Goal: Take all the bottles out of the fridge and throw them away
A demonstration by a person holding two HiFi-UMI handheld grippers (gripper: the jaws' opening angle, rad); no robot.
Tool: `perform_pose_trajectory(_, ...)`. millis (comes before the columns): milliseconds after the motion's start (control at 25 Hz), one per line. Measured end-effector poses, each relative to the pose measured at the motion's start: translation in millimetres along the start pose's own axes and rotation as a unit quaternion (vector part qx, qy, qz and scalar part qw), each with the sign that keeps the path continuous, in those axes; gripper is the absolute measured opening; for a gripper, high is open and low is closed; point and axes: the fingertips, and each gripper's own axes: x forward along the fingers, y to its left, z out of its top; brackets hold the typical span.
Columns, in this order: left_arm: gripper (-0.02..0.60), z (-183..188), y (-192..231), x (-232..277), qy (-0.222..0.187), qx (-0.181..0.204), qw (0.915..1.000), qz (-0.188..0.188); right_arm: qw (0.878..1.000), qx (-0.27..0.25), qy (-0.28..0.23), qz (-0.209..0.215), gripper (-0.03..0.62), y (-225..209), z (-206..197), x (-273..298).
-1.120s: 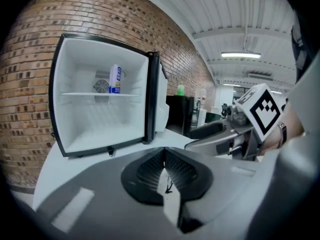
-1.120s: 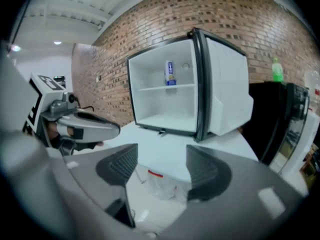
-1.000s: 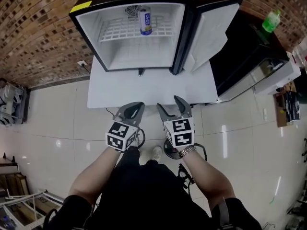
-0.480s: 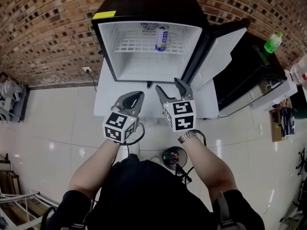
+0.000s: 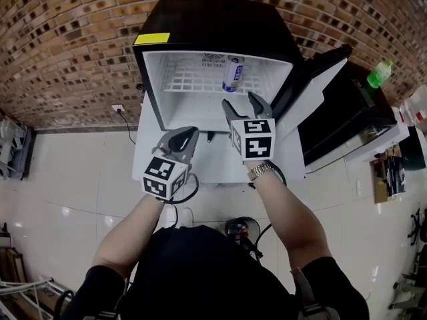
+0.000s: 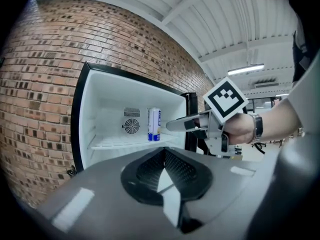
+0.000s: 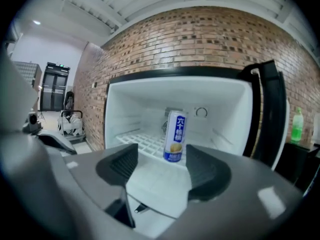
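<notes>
1. As the head camera looks steeply down, a wall socket [image 5: 118, 108] shows low on the brick wall, just left of the black mini fridge [image 5: 213, 19].
2. Left gripper [image 5: 187, 135]: held outside the fridge, in front of its lower left corner. Its jaws are pressed together with nothing between them.
3. The fridge has a white inside with a wire shelf [image 5: 190, 80].
4. A blue-and-white drink can [image 5: 232, 73] stands upright on that shelf, toward the back of the fridge and right of centre, just beside a round fan vent [image 6: 131, 126].
5. Right gripper [image 5: 241, 102]: held at the fridge's opening, right of centre. Its jaws are spread wide and empty, aimed at the can but clear of it.
6. The fridge door [image 5: 313, 89] stands open on the fridge's right side.
7. Well to the right of the fridge, a green bottle [image 5: 379, 73] stands on a black cabinet [image 5: 347, 109].
</notes>
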Motion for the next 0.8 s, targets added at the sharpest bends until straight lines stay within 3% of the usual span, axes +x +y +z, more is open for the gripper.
perform_pose_trajectory(320, 0.003, 20.4, 34.5, 15.6, -0.010, 0.016, 0.9997, -0.018, 0.999, 0.007, 0.022, -0.038, 0.304, -22.8, 12.5, 60.3)
perform_pose_trajectory(720, 0.003, 13.9, 65.6, 23.1, 0.001, 0.016, 0.9995, -0.028, 0.997, 0.031, 0.035, -0.063, 0.304, -39.6, 14.5, 99.8)
perform_pose_trajectory(800, 0.003, 13.4, 69.0, 24.1, 0.002, 0.015, 0.9994, -0.031, 0.997, 0.038, 0.032, -0.064, 0.261, -39.7, 15.0, 102.9)
